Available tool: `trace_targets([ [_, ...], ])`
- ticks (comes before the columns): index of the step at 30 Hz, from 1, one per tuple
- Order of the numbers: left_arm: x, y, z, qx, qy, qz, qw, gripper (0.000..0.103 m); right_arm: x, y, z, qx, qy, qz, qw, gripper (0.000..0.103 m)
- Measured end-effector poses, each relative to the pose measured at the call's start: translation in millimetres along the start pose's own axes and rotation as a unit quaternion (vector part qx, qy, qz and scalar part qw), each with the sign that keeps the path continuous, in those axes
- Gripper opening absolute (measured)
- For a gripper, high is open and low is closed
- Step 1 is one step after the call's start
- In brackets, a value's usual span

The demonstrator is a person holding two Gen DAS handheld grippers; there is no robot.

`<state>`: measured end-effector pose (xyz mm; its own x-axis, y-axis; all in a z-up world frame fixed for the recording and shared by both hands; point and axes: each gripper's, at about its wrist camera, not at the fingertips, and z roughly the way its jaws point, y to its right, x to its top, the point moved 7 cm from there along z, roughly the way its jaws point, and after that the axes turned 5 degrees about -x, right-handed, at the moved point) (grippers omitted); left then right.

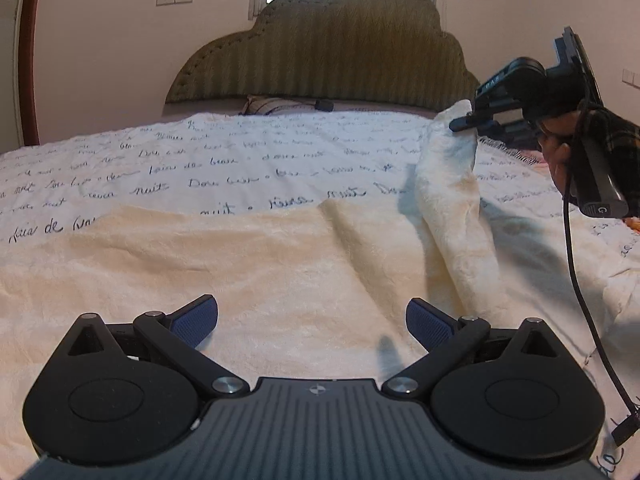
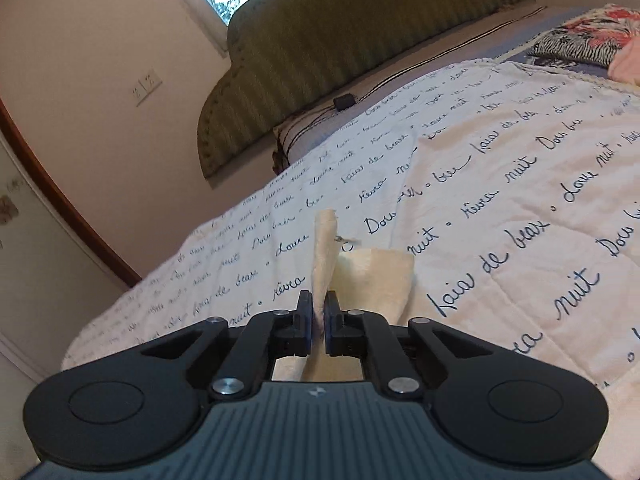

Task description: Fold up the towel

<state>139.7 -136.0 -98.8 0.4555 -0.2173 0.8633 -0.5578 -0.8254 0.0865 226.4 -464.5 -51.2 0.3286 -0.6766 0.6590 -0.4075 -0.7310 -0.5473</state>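
A cream plush towel [image 1: 256, 264] lies spread over the bed, filling the near half of the left wrist view. My left gripper [image 1: 312, 320] hovers low over it, its blue pads wide apart with nothing between them. At the right, my right gripper [image 1: 466, 122] has a far corner of the towel pinched and lifted, so a strip of cloth hangs down from it. In the right wrist view the right gripper [image 2: 319, 308] is shut on that towel corner [image 2: 325, 248], which sticks up between the pads. A hand [image 1: 560, 152] holds the right gripper's handle.
The bed cover [image 1: 200, 160] is white with dark handwriting print. A padded olive headboard [image 1: 340, 48] stands at the far end below a window. A black cable [image 1: 576, 288] hangs from the right gripper. Patterned cloths [image 2: 588, 36] lie at the far right of the bed.
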Motion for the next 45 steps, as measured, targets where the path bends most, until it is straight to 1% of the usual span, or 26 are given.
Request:
trace_targets([
  [3,7.7,18.2,-12.2,-0.012,0.031,0.041,0.9986,0.100,5.2,11.7,-20.5,0.019,0.010,0.023,1.000,0.005],
  [5,12.1,37.7,-20.4,-0.034,0.047,0.078,0.9953,0.101,7.8,18.1,-32.9,0.036,0.015,0.038,0.999,0.005],
  [7,13.1,59.4,-24.9,-0.061,0.050,0.116,0.9901,0.102,10.3,23.1,-43.9,0.048,0.021,0.049,0.997,0.005],
  [9,12.0,78.6,-24.9,-0.062,0.049,0.156,0.9846,0.100,12.7,28.7,-53.6,0.052,0.030,0.053,0.997,0.005],
  [10,9.9,89.0,-23.1,-0.059,0.049,0.183,0.9801,0.099,13.5,31.7,-58.3,0.054,0.034,0.056,0.996,0.005],
  [12,7.4,104.4,-15.4,-0.037,0.042,0.230,0.9716,0.092,15.1,37.5,-65.7,0.052,0.040,0.060,0.996,0.005],
  [14,5.1,113.9,-4.0,-0.018,0.030,0.257,0.9657,0.081,15.8,44.1,-73.2,0.055,0.045,0.066,0.995,0.005],
  [16,4.1,119.8,5.4,-0.017,0.020,0.268,0.9631,0.076,15.4,49.9,-82.0,0.059,0.050,0.071,0.994,0.005],
  [18,3.2,122.8,12.9,-0.020,0.014,0.273,0.9617,0.076,15.5,54.1,-88.2,0.062,0.054,0.077,0.994,0.005],
  [21,-0.2,130.0,20.7,-0.020,0.009,0.293,0.9559,0.068,15.7,61.3,-96.0,0.067,0.060,0.087,0.992,0.005],
  [22,-2.6,132.4,22.4,-0.018,0.006,0.299,0.9540,0.062,15.7,64.1,-100.1,0.069,0.062,0.089,0.992,0.005],
  [23,-4.6,134.5,24.3,-0.019,0.003,0.303,0.9529,0.053,16.4,66.0,-102.9,0.070,0.064,0.092,0.991,0.005],
  [24,-6.0,136.5,26.0,-0.020,-0.001,0.304,0.9525,0.048,17.0,68.0,-105.7,0.070,0.067,0.093,0.991,0.005],
  [26,-6.6,136.9,25.3,-0.026,-0.002,0.292,0.9561,0.030,17.7,71.6,-110.7,0.069,0.071,0.091,0.991,0.005],
  [28,-3.6,134.2,26.5,-0.036,-0.003,0.274,0.9610,0.023,17.7,74.7,-114.0,0.067,0.073,0.092,0.991,0.005],
  [29,-1.1,132.1,24.9,-0.046,-0.002,0.263,0.9638,0.017,18.2,76.8,-115.5,0.064,0.074,0.092,0.991,0.005],
  [30,1.1,130.5,24.1,-0.055,-0.001,0.253,0.9660,0.015,18.2,79.9,-117.7,0.061,0.075,0.092,0.991,0.005],
  [32,7.2,127.9,20.6,-0.072,0.004,0.236,0.9691,0.013,18.8,85.2,-120.7,0.058,0.078,0.094,0.991,0.005],
  [34,14.8,124.6,20.4,-0.076,0.016,0.231,0.9700,0.012,19.6,88.3,-122.4,0.058,0.080,0.095,0.991,0.005],
  [37,31.6,119.9,19.4,-0.054,0.043,0.225,0.9719,0.012,23.4,92.0,-125.6,0.064,0.084,0.095,0.990,0.005],
  [39,43.7,112.7,19.3,-0.045,0.058,0.202,0.9767,0.013,27.4,90.0,-130.9,0.075,0.093,0.091,0.989,0.005],
  [41,51.4,109.6,13.0,-0.048,0.075,0.175,0.9806,0.013,31.5,83.0,-140.6,0.087,0.115,0.067,0.987,0.005],
  [43,49.1,113.2,13.3,-0.051,0.071,0.182,0.9794,0.013,30.9,77.1,-147.4,0.083,0.128,0.038,0.988,0.005],
  [45,36.7,121.6,19.5,-0.057,0.047,0.209,0.9752,0.013,25.8,84.6,-140.1,0.060,0.104,0.044,0.992,0.005],
])
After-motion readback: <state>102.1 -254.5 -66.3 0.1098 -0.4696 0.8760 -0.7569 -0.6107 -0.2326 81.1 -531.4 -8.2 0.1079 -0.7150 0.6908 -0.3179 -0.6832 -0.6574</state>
